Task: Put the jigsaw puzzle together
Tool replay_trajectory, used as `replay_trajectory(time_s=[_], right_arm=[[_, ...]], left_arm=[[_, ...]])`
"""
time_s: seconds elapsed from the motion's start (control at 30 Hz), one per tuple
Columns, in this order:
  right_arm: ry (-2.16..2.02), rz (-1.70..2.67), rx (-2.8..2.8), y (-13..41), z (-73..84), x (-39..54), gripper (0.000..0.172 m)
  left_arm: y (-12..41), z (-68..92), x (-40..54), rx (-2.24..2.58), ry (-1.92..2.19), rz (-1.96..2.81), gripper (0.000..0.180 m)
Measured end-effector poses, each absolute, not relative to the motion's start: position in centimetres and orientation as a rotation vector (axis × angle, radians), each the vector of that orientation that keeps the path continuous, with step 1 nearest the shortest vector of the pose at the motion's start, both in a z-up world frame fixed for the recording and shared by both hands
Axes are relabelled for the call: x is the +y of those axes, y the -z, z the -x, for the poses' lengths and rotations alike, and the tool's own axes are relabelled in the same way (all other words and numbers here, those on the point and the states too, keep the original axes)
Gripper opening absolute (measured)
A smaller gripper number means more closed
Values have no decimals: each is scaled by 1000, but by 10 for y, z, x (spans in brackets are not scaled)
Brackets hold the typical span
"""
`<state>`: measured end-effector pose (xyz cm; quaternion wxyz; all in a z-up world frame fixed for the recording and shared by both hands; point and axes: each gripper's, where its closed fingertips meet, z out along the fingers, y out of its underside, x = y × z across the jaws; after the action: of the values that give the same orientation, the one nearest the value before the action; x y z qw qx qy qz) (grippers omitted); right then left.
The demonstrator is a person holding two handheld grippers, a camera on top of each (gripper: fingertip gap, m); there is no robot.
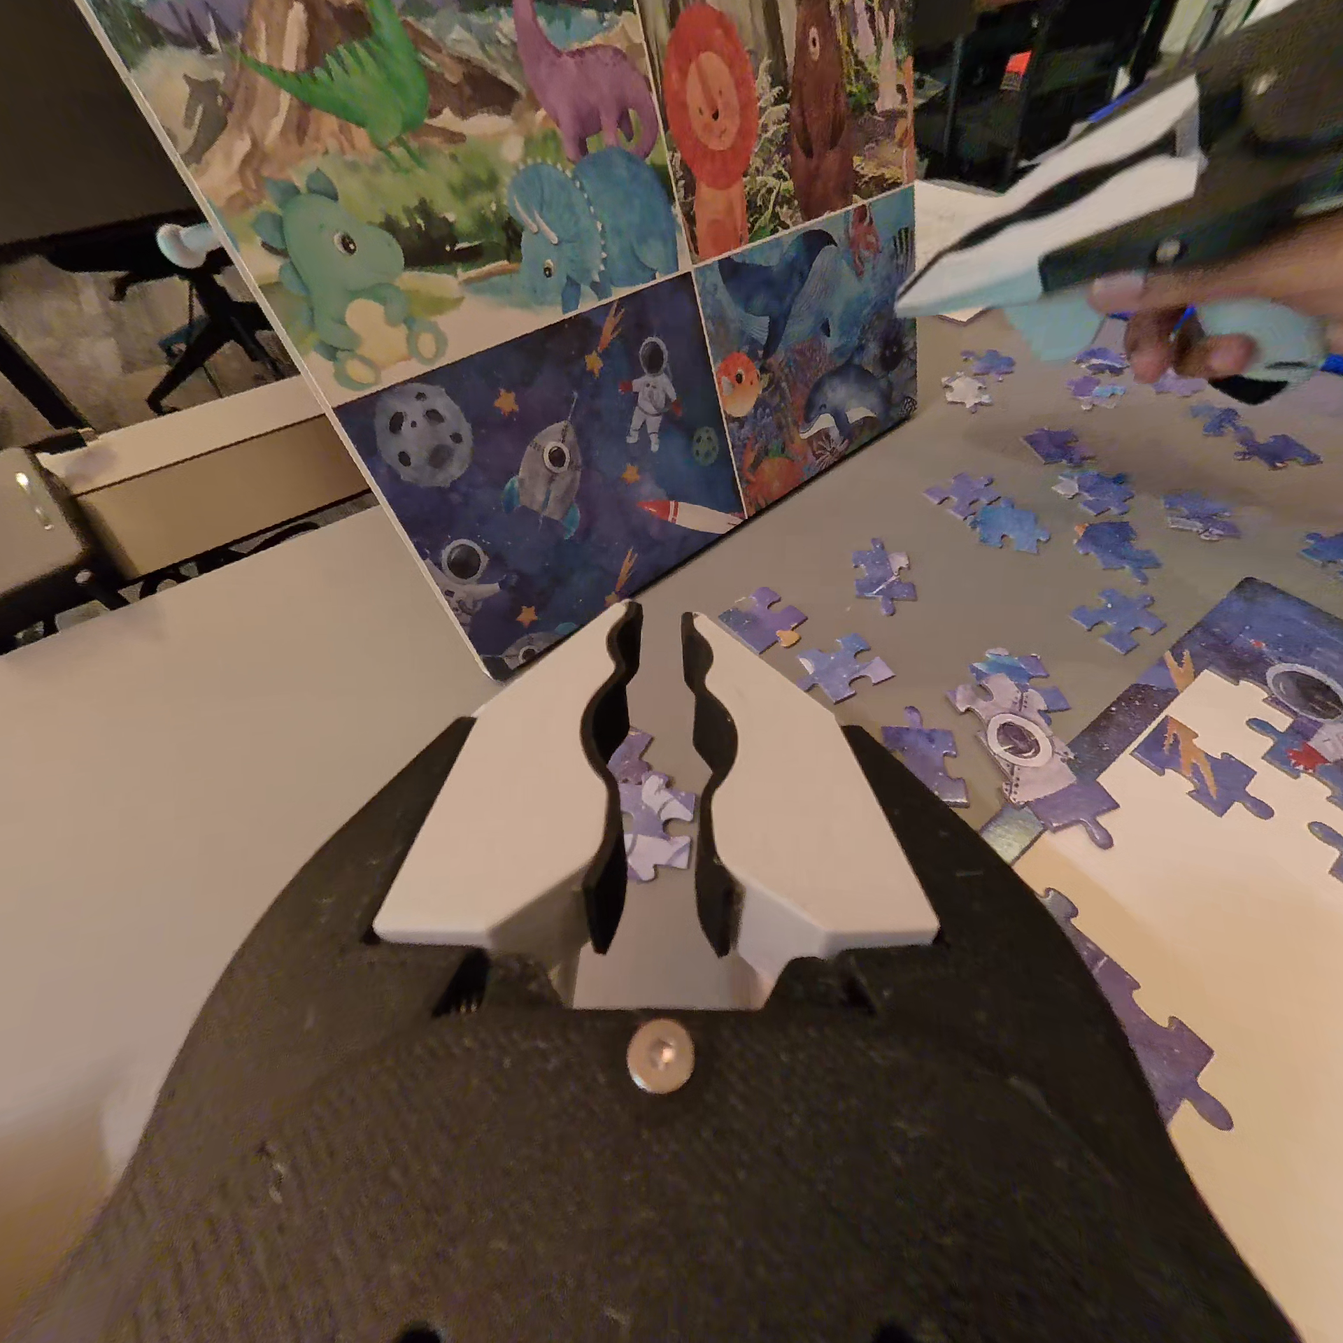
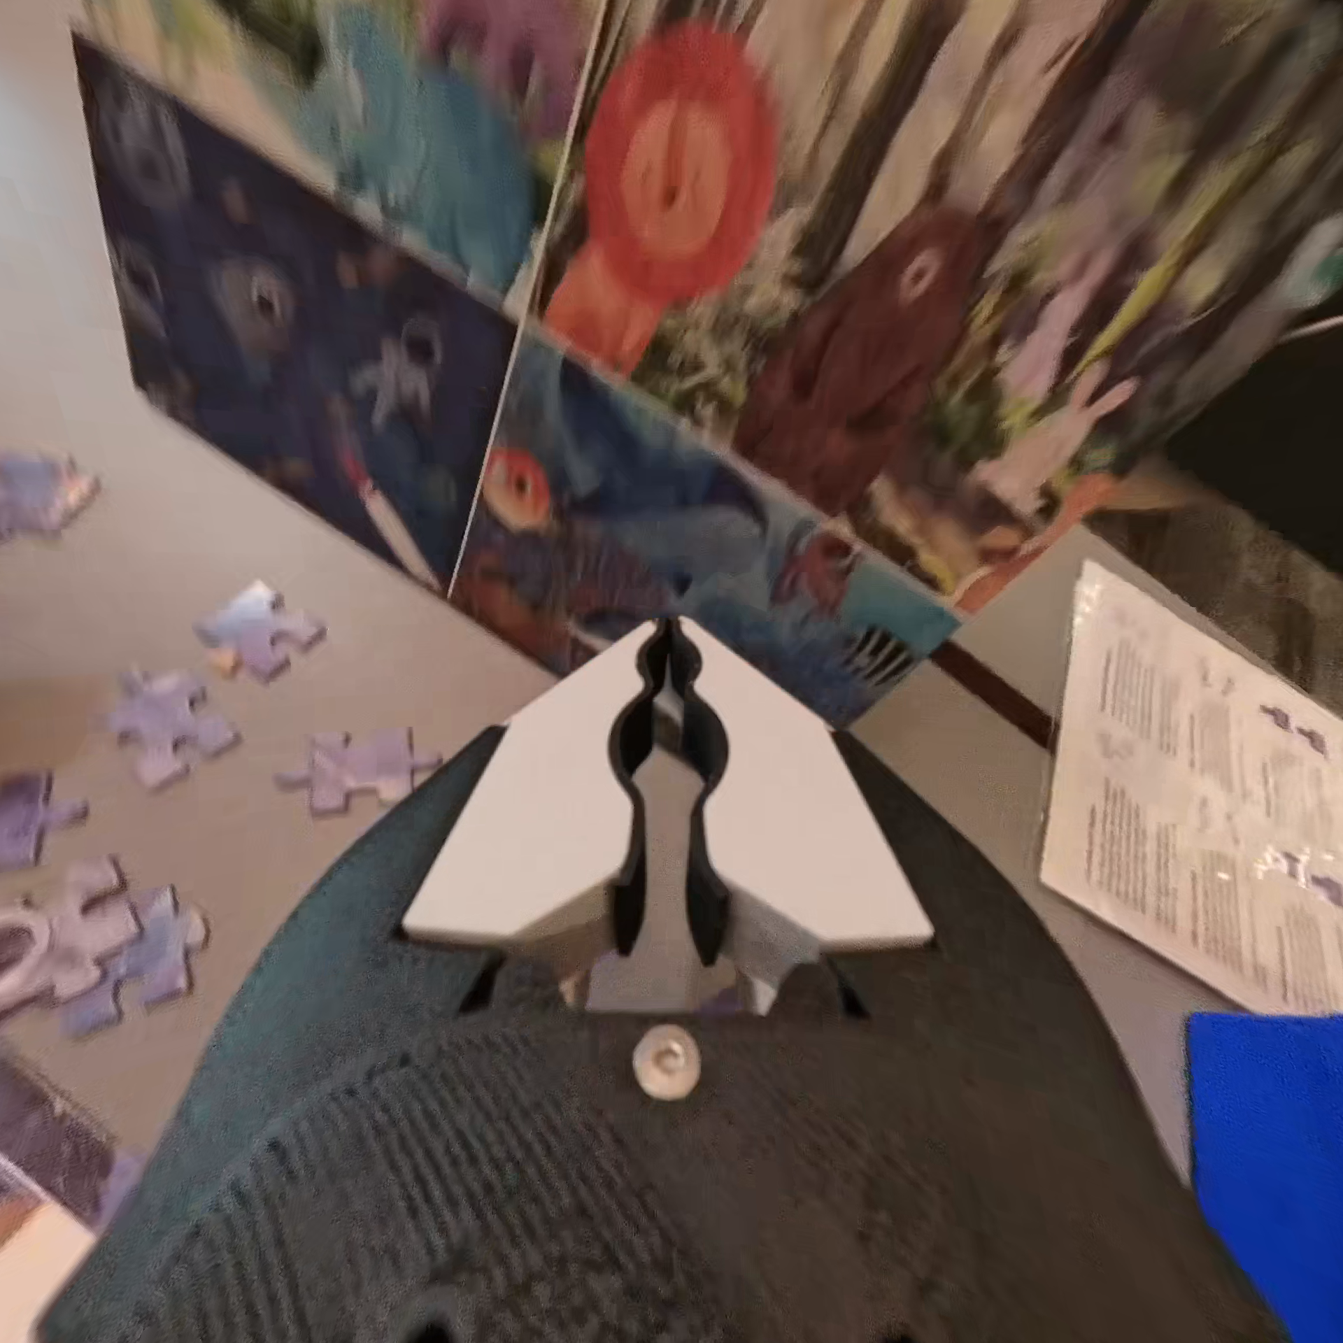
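Left wrist view is showing a table (image 1: 218,727) carrying a big illustrated board (image 1: 552,305) standing upright; beside it a partly assembled puzzle (image 1: 1235,836) is lying with only its border and a few inner pieces joined, its pale middle showing bare; many loose pieces (image 1: 1010,523) are lying scattered, so most of the assembly is looking undone. A printed sheet (image 2: 1192,785) and a blue cloth (image 2: 1272,1163) are lying farther right. Left gripper (image 1: 661,619) is hovering with a narrow gap, gripping nothing, a loose purple piece (image 1: 650,807) lying on the table beneath it; right gripper (image 2: 670,623) is pinched closed, apparently on nothing, lifted above the table.
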<state>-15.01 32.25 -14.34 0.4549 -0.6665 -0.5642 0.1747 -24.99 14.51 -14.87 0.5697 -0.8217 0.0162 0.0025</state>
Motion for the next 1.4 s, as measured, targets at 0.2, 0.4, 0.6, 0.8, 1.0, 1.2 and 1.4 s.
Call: replay_trajectory(time_s=[0.2, 0.4, 0.6, 0.8, 1.0, 1.2, 1.4], right_arm=[[-622, 1541, -1548, 144, 203, 248, 0], [-510, 1531, -1504, 137, 234, 254, 0], [-737, 1659, -1410, 123, 196, 272, 0], [-968, 1550, -1435, 141, 106, 235, 0], [-1189, 1542, -1516, 171, 36, 206, 0], [-1318, 1417, -1375, 127, 15, 218, 0], [-1302, 1421, -1462, 143, 26, 206, 0]], left_arm=[[156, 239, 148, 72, -6, 1949, 11], [153, 244, 147, 39, -4, 1930, 14], [157, 247, 147, 39, 2, 1938, 14], [152, 234, 145, 105, 60, 1917, 19], [159, 188, 141, 346, 203, 1929, 4], [162, 173, 140, 414, 197, 1932, 0], [151, 168, 138, 408, 218, 1902, 0]])
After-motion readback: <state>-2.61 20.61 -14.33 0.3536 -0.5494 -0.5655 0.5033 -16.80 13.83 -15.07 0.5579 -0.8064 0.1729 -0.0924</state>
